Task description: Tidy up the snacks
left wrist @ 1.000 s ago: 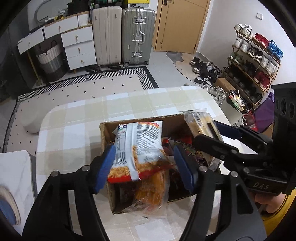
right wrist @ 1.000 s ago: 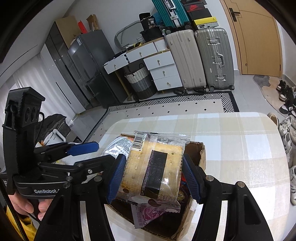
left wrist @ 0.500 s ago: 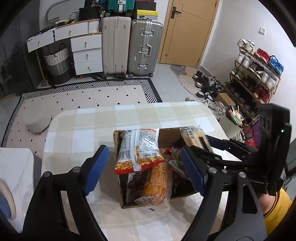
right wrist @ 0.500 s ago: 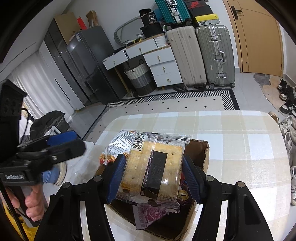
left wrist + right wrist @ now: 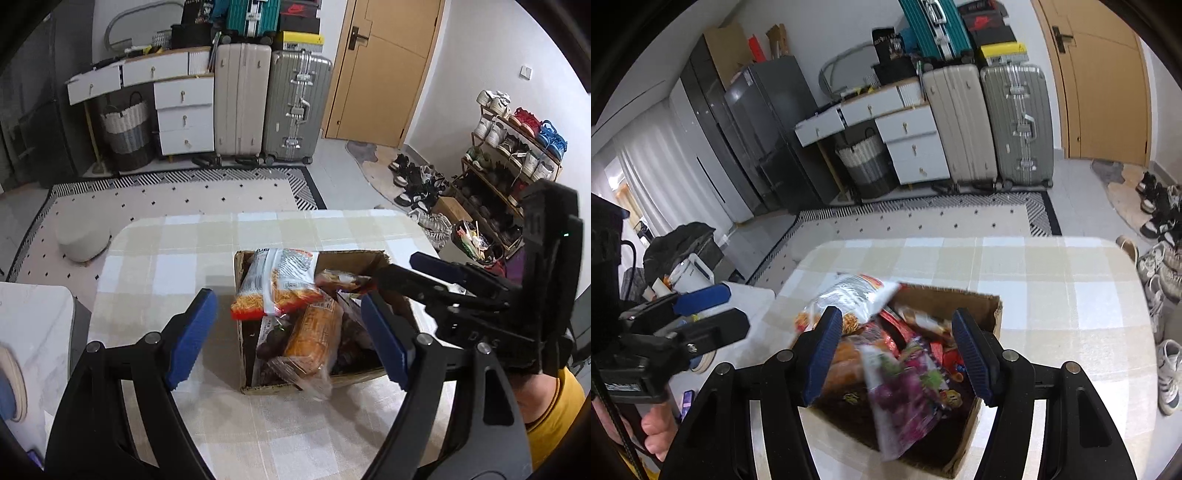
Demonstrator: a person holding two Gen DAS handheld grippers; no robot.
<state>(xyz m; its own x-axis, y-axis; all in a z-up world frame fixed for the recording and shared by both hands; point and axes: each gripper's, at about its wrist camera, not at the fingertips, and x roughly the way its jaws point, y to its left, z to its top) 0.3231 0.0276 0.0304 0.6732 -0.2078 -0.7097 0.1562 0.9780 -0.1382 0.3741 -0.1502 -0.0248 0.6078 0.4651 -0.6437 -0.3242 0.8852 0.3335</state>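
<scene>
While both grippers (image 5: 288, 339) (image 5: 897, 354) gape empty, snacks (image 5: 275, 284) fill box (image 5: 354, 258), apparently.

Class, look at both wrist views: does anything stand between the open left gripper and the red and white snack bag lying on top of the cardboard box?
Nothing visible does. The left gripper hangs open above the cardboard box, and the red and white snack bag lies uncovered on top of the pile. The right gripper sits off to the side, also open and empty.
</scene>
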